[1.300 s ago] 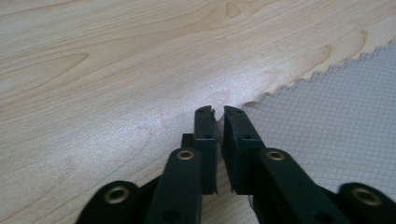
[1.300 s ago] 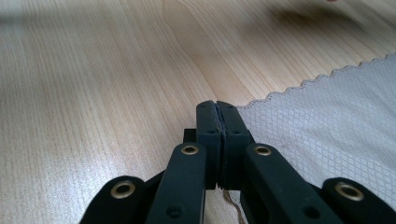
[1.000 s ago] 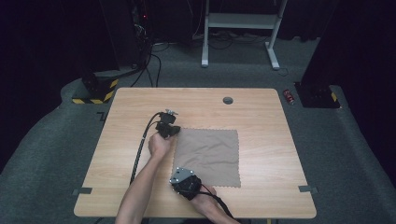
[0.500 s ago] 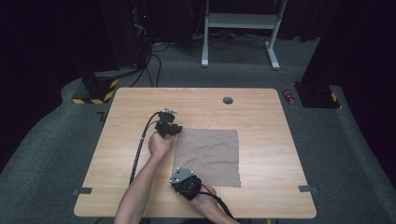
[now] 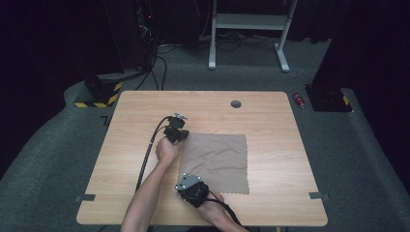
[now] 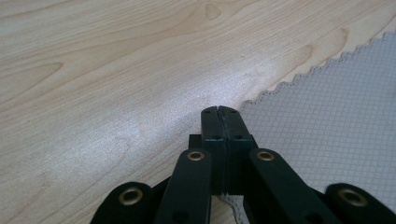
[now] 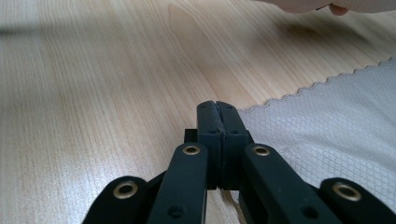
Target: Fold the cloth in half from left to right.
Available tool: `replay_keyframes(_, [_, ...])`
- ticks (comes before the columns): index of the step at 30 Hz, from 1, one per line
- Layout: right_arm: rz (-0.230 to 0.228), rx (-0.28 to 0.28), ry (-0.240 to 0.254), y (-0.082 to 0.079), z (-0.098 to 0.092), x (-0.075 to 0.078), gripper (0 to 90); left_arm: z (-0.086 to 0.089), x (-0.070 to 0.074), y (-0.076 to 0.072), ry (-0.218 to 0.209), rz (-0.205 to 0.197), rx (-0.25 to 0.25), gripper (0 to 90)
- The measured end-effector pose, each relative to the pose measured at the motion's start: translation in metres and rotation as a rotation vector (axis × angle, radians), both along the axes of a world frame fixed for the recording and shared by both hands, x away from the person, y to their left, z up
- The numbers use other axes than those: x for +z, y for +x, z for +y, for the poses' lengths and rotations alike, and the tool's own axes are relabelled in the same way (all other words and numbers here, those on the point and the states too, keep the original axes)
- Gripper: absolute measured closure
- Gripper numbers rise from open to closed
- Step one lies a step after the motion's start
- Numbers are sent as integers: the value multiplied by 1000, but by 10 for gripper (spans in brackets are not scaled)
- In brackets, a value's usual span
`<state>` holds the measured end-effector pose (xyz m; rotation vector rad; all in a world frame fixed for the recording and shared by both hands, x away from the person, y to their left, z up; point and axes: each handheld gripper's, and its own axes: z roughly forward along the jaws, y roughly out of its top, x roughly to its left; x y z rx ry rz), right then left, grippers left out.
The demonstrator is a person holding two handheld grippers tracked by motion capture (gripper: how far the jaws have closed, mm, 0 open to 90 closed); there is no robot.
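Cloth (image 5: 216,163) lies flat on the table (image 5: 270,121), roughly centre, a little toward the person's side. It is a grey-brown square with a pinked zigzag edge and a fine grid weave (clear in both gripper views).

Left gripper (image 5: 176,134) sits at the cloth's far left corner. Its own view (image 6: 218,111) shows the jaws pressed together, tips right at the cloth corner. The jaws have just been closing, after a brief opening within the last second. A sliver of cloth edge shows below the jaws near the bottom of that view, so it looks clamped on the corner, though the contact point itself is hidden behind the jaws.

Right gripper (image 5: 192,190) is at the cloth's near left corner. Its view (image 7: 217,106) shows the jaws closed flush, with the cloth edge running up to the tips from the right and a bit of fabric under them. Same reading: pinching the corner, probably.

Both forearms enter from the bottom of the high view; the left gripper's cable (image 5: 146,157) trails back along the table. A hand (image 7: 322,5) shows at the top of the right gripper view.
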<state>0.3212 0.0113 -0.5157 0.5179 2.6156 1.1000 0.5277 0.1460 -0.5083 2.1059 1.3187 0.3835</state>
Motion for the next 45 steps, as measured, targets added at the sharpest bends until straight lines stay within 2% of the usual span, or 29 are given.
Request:
replay_keyframes(4, [-5,2,7,0,-1,3,896,2,2,0,-8,3,-5,900])
replay_keyframes(11, [3,1,24,0,-2,6,898,15,16,-1,-71,-8,7,900])
replay_keyframes(24, [21,36,69,-3,9,17,900,45,29,-7,-76,4,21,900])
replay_keyframes(33, [21,66,113,-5,19,29,900,62,45,-16,-85,-27,32,900])
replay_keyframes(36, [20,63,123,-6,16,32,900,62,46,-16,-87,-28,29,900])
replay_keyframes(39, [14,55,128,-6,10,30,900,56,42,-14,-93,-27,26,900])
replay_keyframes(45, [36,8,130,-5,-9,22,899,32,32,-10,-109,-32,4,900])
